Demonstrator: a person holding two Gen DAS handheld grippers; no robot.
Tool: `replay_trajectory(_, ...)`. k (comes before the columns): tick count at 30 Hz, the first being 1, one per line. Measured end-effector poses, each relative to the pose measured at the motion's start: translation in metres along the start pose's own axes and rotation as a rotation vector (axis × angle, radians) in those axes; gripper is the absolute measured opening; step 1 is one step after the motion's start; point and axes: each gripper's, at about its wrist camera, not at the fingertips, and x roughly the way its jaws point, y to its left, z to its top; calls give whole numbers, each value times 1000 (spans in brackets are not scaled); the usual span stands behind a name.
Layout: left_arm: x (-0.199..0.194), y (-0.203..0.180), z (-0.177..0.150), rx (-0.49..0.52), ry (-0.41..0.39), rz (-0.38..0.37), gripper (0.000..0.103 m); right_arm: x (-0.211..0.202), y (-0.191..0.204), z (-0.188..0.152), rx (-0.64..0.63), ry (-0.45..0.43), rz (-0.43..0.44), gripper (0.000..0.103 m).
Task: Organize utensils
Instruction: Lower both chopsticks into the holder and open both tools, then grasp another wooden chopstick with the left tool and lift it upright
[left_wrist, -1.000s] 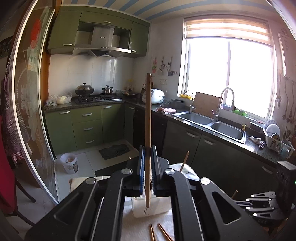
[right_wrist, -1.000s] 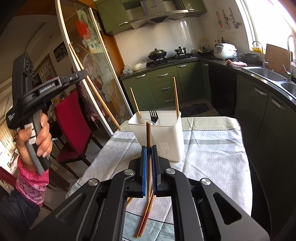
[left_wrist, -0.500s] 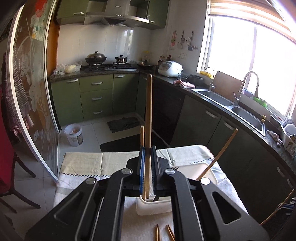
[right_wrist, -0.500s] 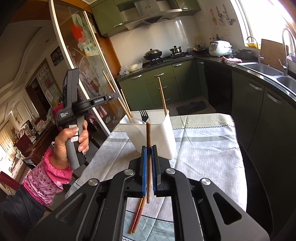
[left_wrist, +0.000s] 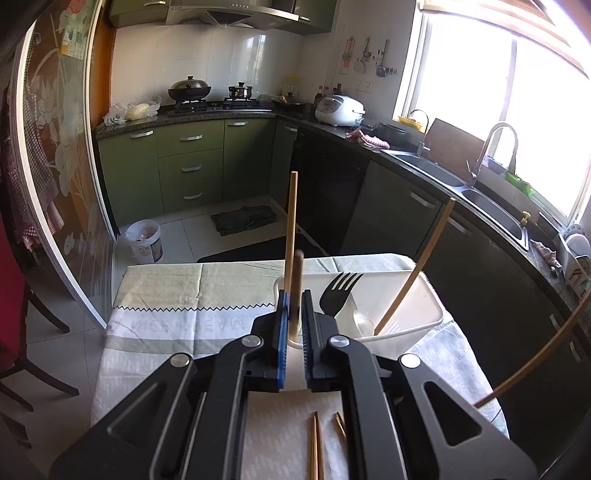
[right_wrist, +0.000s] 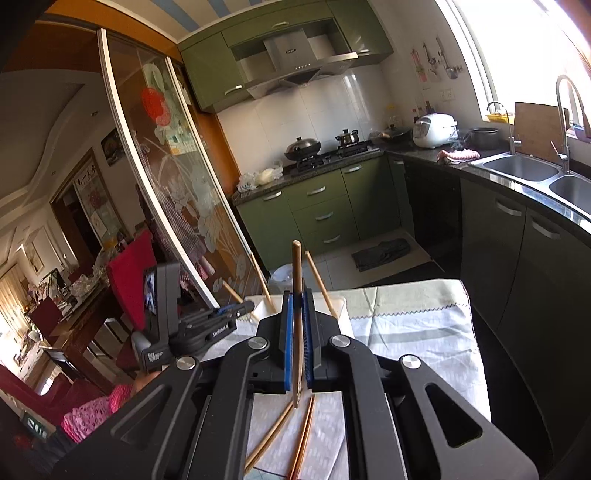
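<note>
A white utensil holder stands on the clothed table, holding a black fork, a white spoon and upright chopsticks. My left gripper hovers over the holder's near-left corner with its jaws parted; a brown chopstick stands between them, its lower end in the holder. My right gripper is shut on a brown chopstick, held upright just in front of the holder. The left gripper shows at the left in the right wrist view.
Loose chopsticks lie on the cloth below the right gripper, also seen in the left wrist view. The table's far edge drops to the kitchen floor. A red chair stands at the left. Dark counter cabinets run along the right.
The left gripper came down over the holder and its jaws parted, leaving its chopstick sunk lower in the holder. The right gripper moved closer to the holder with its chopstick.
</note>
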Motion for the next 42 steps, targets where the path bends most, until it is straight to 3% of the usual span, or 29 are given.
replay_trajectory(5, -21, -1, -8, 13, -12, -15, 8, 4, -2, 44, 62, -137, -22, 6)
replay_trajectory(7, -28, -3, -13, 26, -15, -18, 8, 17, -6, 53, 74, -147, -56, 6)
replay_trajectory(13, -42, -4, -24, 47, -6, -27, 8, 82, -21, 41, 55, 7, -145, 6)
replay_trajectory(20, -49, -11, -28, 69, -2, -32, 8, 143, -36, -1, 52, 190, -152, 6)
replay_trajectory(23, -49, -15, -34, 81, 19, -37, 8, 149, -38, -7, 45, 203, -150, 11)
replay_trajectory(25, -48, -17, -40, 86, 50, -44, 11, 142, -39, -6, 50, 178, -151, 21)
replay_trajectory(32, -28, -16, -71, 64, 206, -89, 18, 66, -39, -15, 59, 69, -93, 25)
replay_trajectory(35, -14, -18, -93, 72, 280, -104, 25, 34, -40, -36, 45, 67, -75, 31)
replay_trajectory(42, 31, -23, -129, 98, 480, -97, 25, -26, -67, -94, 80, 70, -112, 33)
